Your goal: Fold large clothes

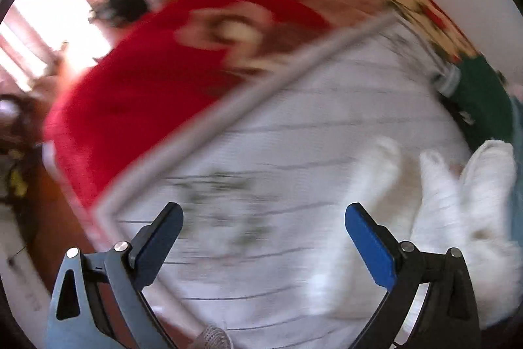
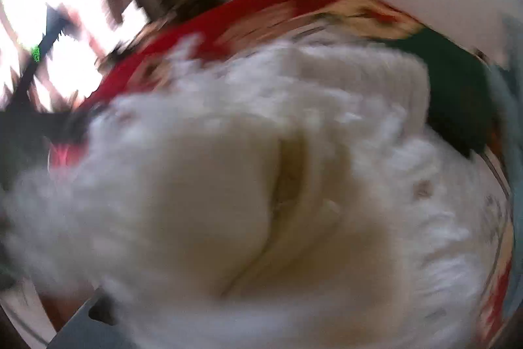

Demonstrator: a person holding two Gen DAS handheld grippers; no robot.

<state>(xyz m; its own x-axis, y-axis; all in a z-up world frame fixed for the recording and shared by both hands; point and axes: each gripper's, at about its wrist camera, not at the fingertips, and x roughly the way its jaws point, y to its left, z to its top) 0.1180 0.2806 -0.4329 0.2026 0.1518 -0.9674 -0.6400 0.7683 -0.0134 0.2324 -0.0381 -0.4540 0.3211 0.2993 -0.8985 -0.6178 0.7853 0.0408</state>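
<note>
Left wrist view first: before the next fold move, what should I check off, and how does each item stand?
1. Left gripper open and empty: ok, fingers spread, nothing between them.
2. White cloth with thin dark stripes lying flat under it: ok, as far as blur allows.
3. Fluffy white garment held by the right gripper: cannot tell, it fills the right wrist view and hides the fingers.
4. Red patterned blanket clear of the fold: cannot tell.
5. Picture sharpness: not ok, both views are motion-blurred.

Left claw (image 1: 263, 237) agape; right claw hidden from view.
</note>
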